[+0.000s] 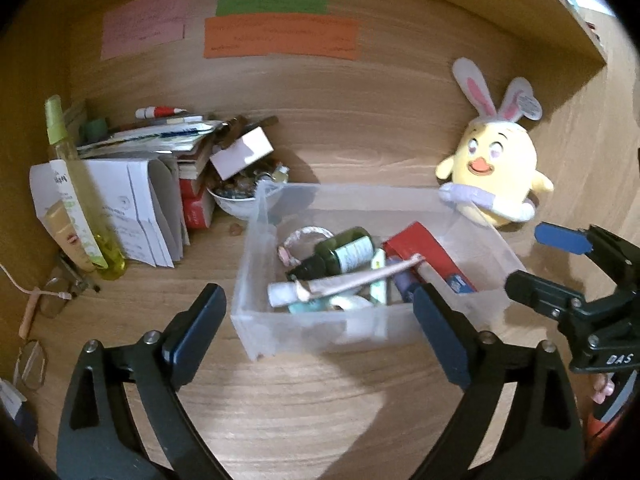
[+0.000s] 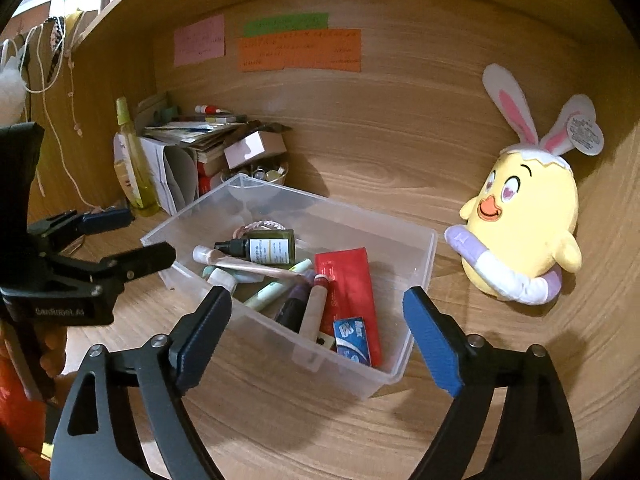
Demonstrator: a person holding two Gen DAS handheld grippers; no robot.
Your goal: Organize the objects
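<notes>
A clear plastic bin (image 1: pixel 256 264) (image 2: pixel 424 264) sits on the wooden desk. It holds a dark green dropper bottle (image 1: pixel 340 254) (image 2: pixel 264 246), a red toothpaste box (image 1: pixel 432 256) (image 2: pixel 352 292), a pink tube (image 1: pixel 352 282) (image 2: pixel 314 308) and other small toiletries. My left gripper (image 1: pixel 320 320) is open and empty just in front of the bin; it also shows in the right wrist view (image 2: pixel 132 236). My right gripper (image 2: pixel 316 328) is open and empty at the bin's near edge; it also shows in the left wrist view (image 1: pixel 536 256).
A yellow chick plush with bunny ears (image 1: pixel 496 168) (image 2: pixel 524 224) stands right of the bin. At the back left are a paper pile (image 1: pixel 152 184), a green spray bottle (image 1: pixel 76 184) (image 2: pixel 134 160), a bowl of small items (image 1: pixel 240 192) and glasses (image 1: pixel 32 360). Coloured notes (image 1: pixel 280 36) hang on the wall.
</notes>
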